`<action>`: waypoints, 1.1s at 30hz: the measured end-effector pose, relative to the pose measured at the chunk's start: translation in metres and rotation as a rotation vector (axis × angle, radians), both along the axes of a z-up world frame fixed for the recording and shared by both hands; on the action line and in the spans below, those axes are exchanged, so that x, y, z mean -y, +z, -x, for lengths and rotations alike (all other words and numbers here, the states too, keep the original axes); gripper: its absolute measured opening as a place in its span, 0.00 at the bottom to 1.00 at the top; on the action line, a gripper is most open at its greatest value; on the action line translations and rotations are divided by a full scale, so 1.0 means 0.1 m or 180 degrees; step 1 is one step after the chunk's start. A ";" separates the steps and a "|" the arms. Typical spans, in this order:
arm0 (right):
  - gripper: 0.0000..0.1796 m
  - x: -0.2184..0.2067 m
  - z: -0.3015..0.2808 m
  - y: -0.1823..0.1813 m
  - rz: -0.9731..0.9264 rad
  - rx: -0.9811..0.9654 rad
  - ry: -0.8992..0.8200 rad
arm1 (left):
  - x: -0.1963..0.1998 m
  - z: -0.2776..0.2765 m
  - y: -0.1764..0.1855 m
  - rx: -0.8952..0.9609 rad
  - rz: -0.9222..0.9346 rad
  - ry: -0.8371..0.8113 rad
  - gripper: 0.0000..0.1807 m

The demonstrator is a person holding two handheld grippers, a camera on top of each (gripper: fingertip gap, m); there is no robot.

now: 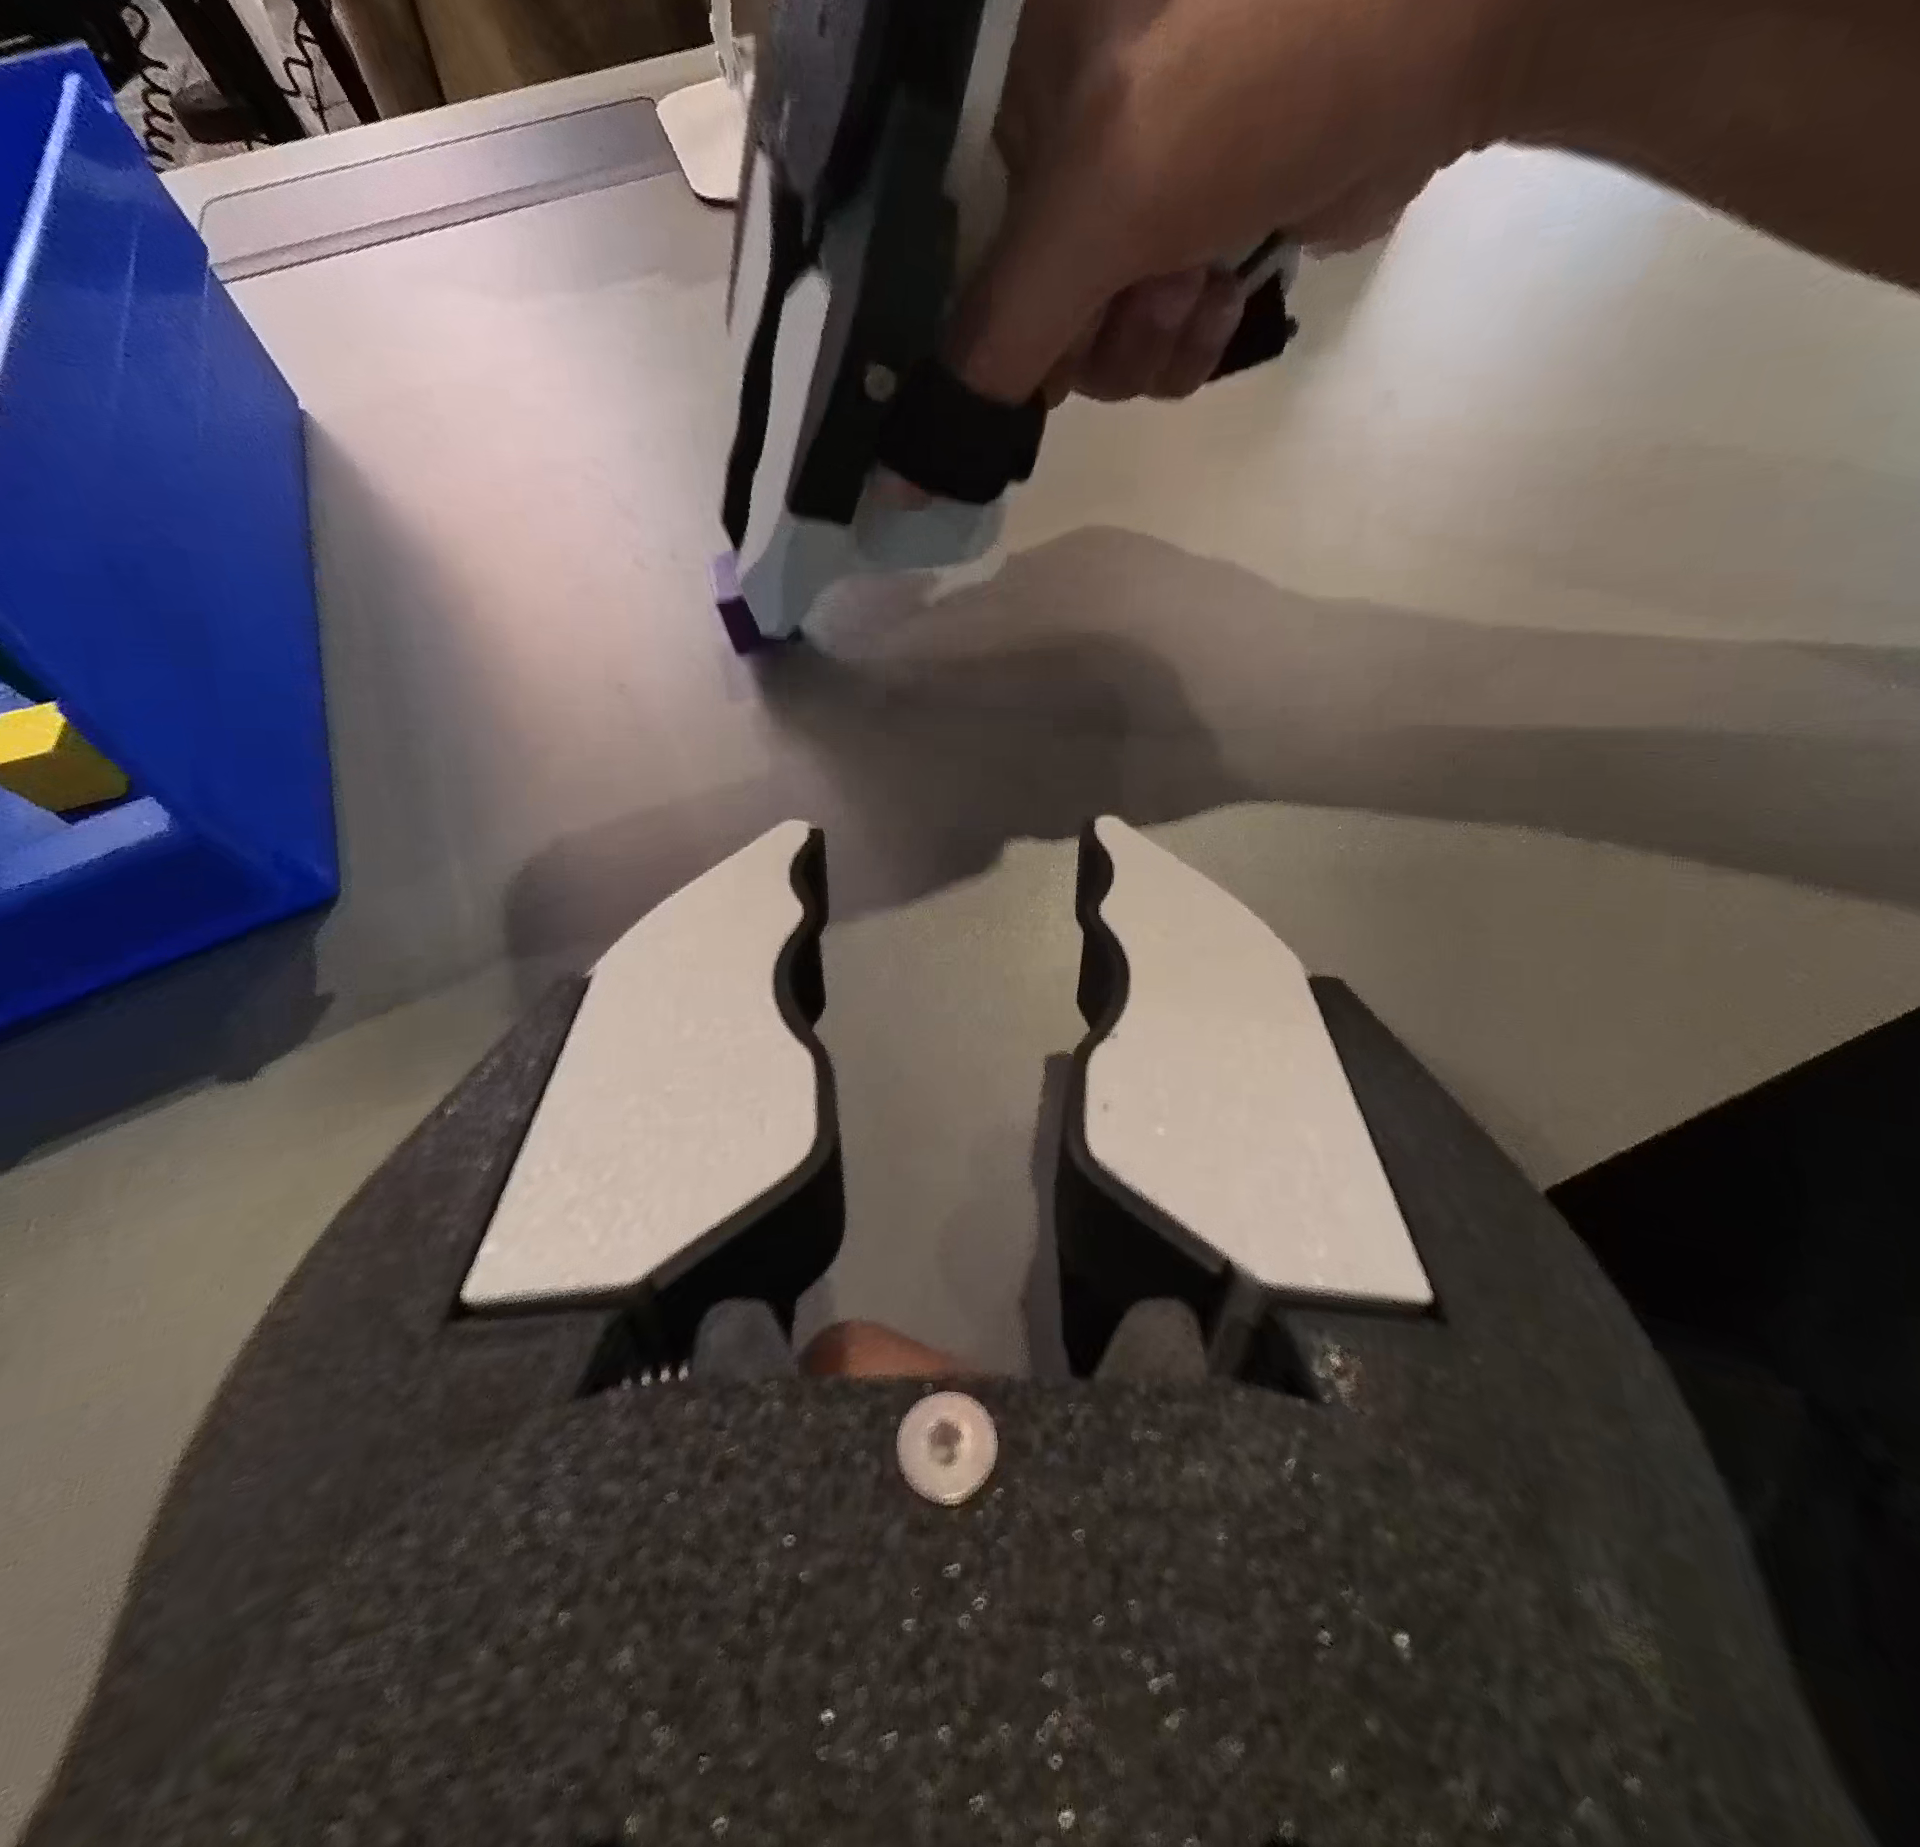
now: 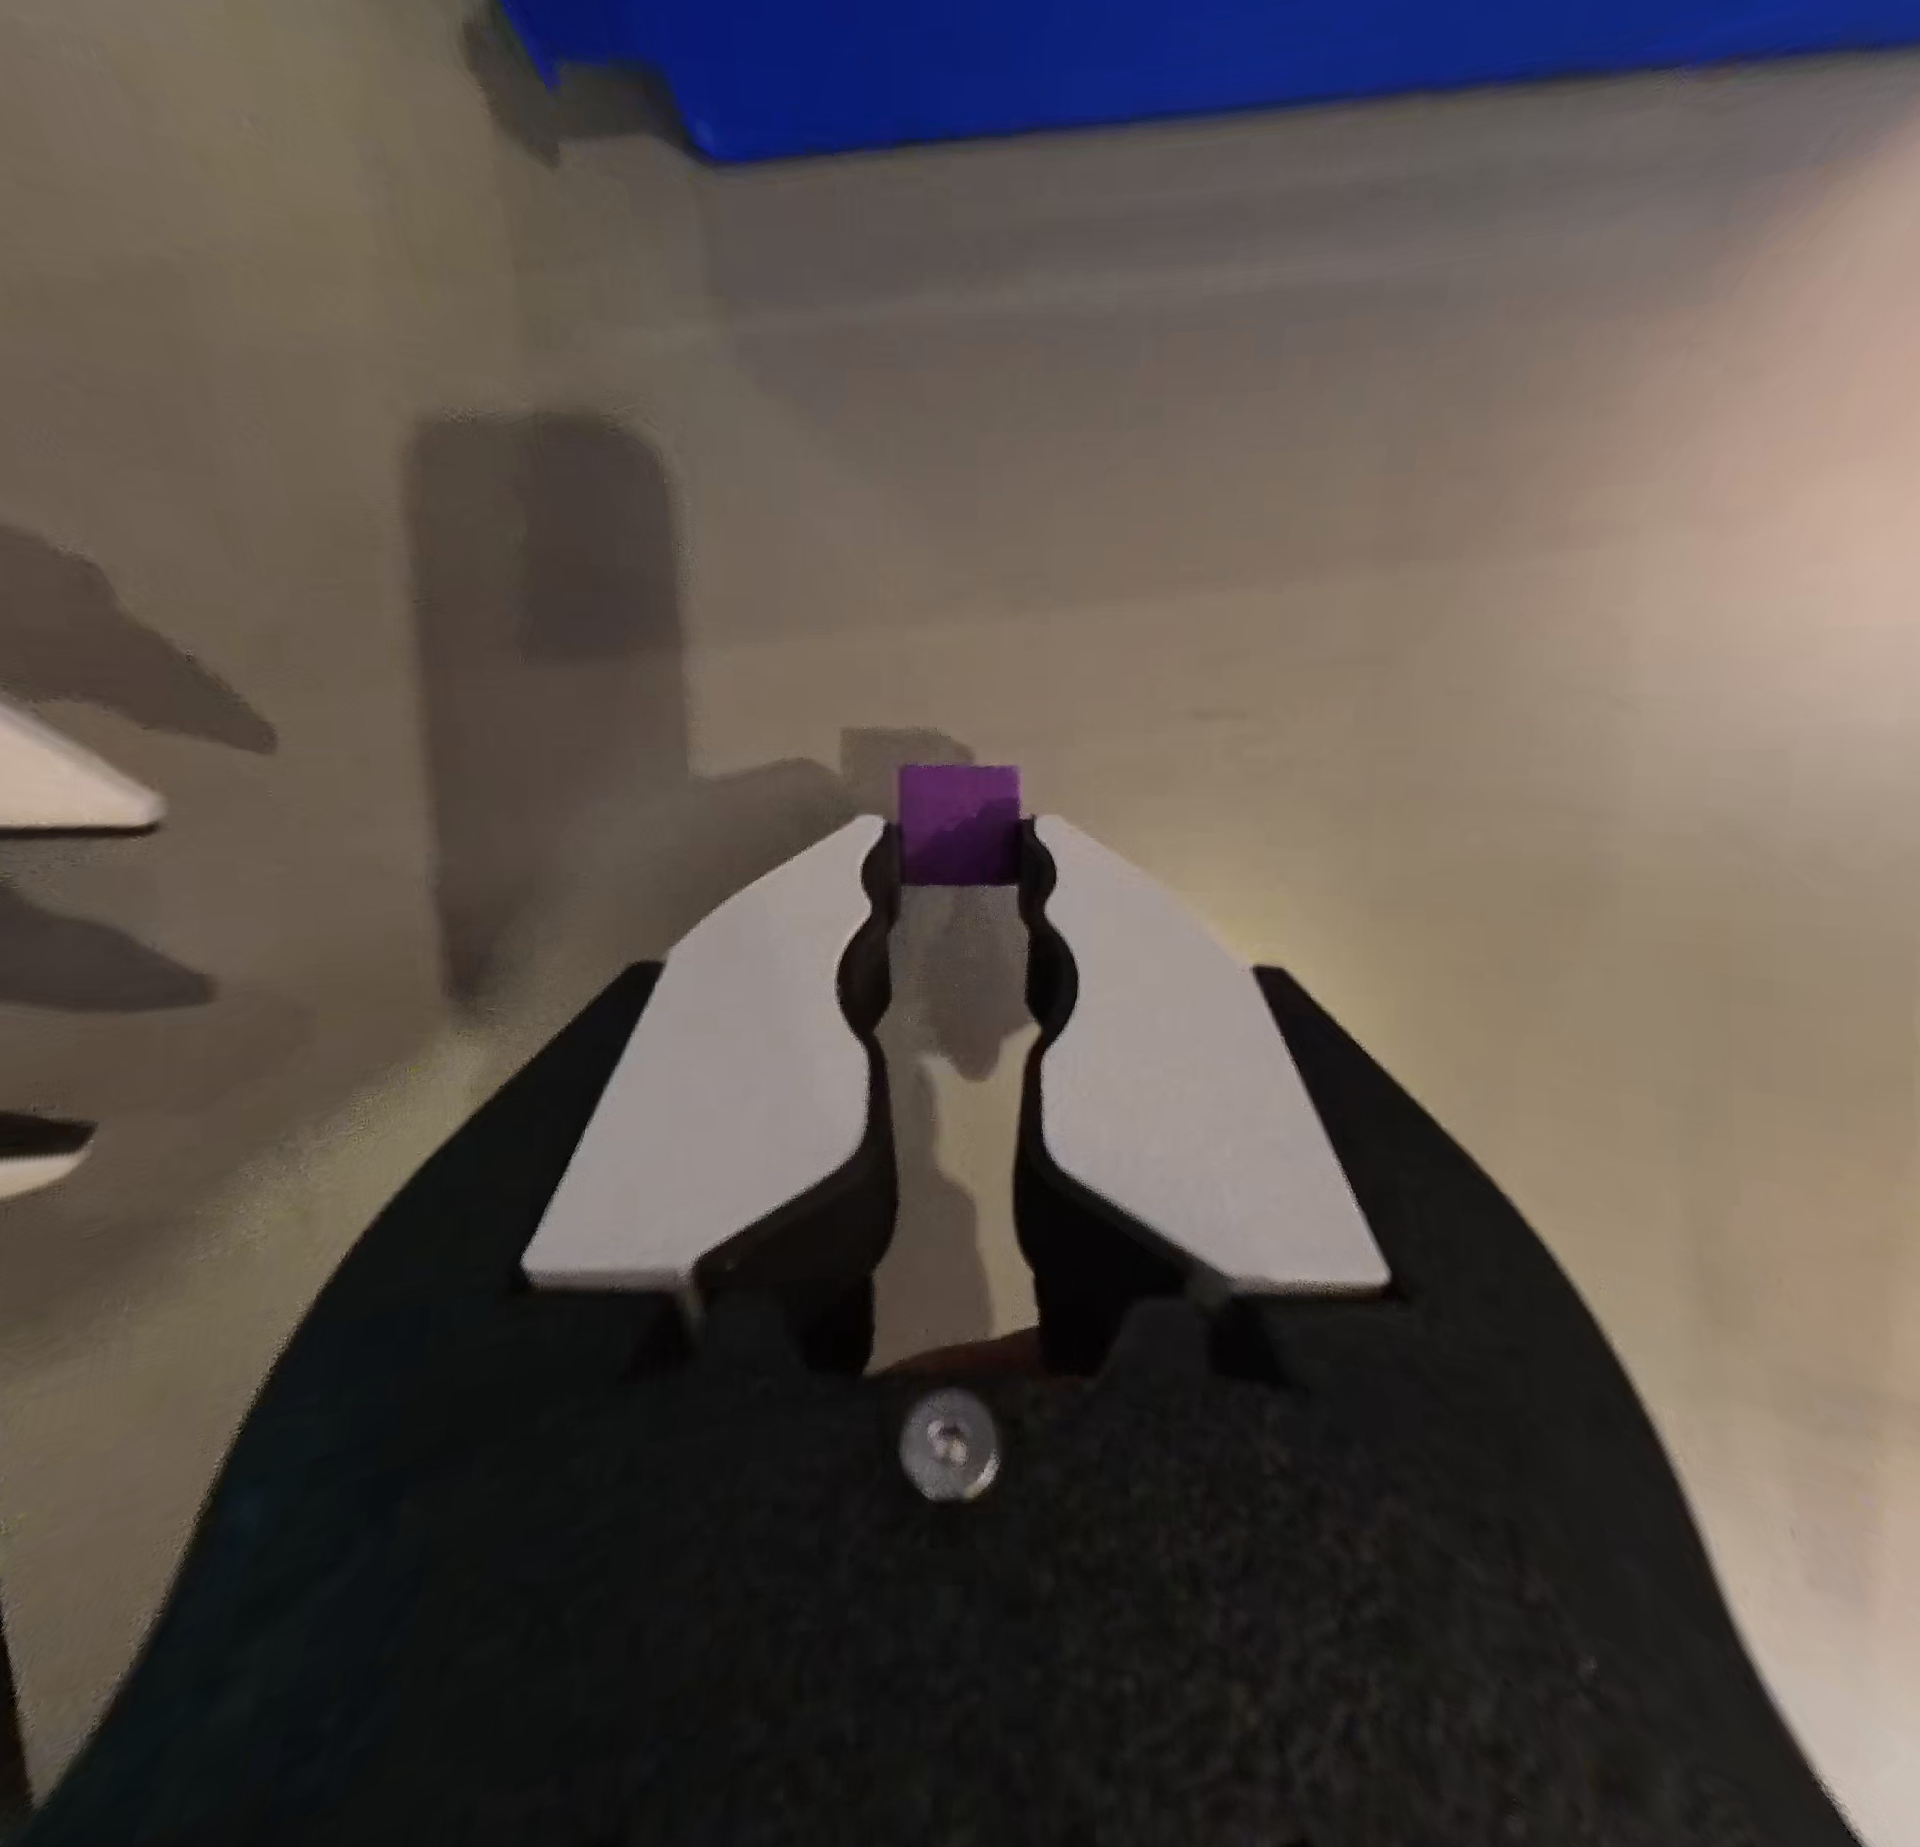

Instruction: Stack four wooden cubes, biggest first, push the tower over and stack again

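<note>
Right gripper [image 2: 957, 841]: jaws drawn in on a small purple cube [image 2: 958, 827], pinched at the very fingertips; both black inner pads touch the cube's sides. In the right wrist view the cube sits at the centre, just above the middle, with the pale table [image 2: 1351, 550] behind it. Whether the cube rests on the table or is lifted clear I cannot tell from this view.

Left wrist view: the right gripper [image 1: 774, 623] comes down steeply from 12 o'clock, held by a bare hand [image 1: 1164, 228]. Its tips reach the table surface [image 1: 499, 467], and the purple cube [image 1: 740, 613] shows at the tips' left edge, low against the table, apparently touching or just off it.

Left gripper [image 1: 951, 867]: jaws spread, nothing between them, only grey table visible in the gap. It is at 6 o'clock in its own view, well apart from the cube, pointing toward it.

Blue bin [image 1: 156, 550] at 9 o'clock in the left wrist view, standing on the table, near the cube but apart from it. A yellow block [image 1: 57, 769] lies inside the bin, at the frame's left edge. The same blue bin [image 2: 1195, 31] fills the 12 o'clock edge of the right wrist view.

A white flat stand base [image 1: 707, 135] at 12 o'clock, behind the right gripper. Left gripper's white fingertips [image 2: 73, 789] show at 9 o'clock in the right wrist view
</note>
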State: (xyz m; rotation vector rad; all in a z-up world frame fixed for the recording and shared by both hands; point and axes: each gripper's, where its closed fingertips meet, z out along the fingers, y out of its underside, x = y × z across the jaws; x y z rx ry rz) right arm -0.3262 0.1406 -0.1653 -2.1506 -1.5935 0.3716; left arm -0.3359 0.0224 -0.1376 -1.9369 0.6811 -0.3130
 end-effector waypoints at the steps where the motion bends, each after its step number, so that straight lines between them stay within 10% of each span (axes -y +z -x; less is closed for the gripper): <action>1: 0.12 -0.01 -0.03 0.12 -0.0108 -0.0097 -0.0020 | 0.01 0.00 0.00 0.0009 0.0003 -0.0013 0.25; 7: 0.12 -0.31 -0.99 1.31 -0.1456 -0.0334 -0.0357 | 0.03 -0.07 0.01 0.0027 -0.0016 -0.0092 0.25; 11: 0.12 -0.79 -2.25 2.19 -0.2079 -0.0443 -0.1495 | 0.02 -0.15 -0.01 0.0004 -0.0005 -0.0153 0.25; 17: 0.12 -0.91 -3.29 1.78 -0.0853 0.0024 -0.2408 | -0.02 -0.33 0.02 0.0014 0.0003 -0.0252 0.25; 33: 0.15 -0.82 -3.29 0.96 0.0060 0.0207 -0.2354 | 0.02 -0.45 -0.02 -0.0042 0.0016 -0.0389 0.25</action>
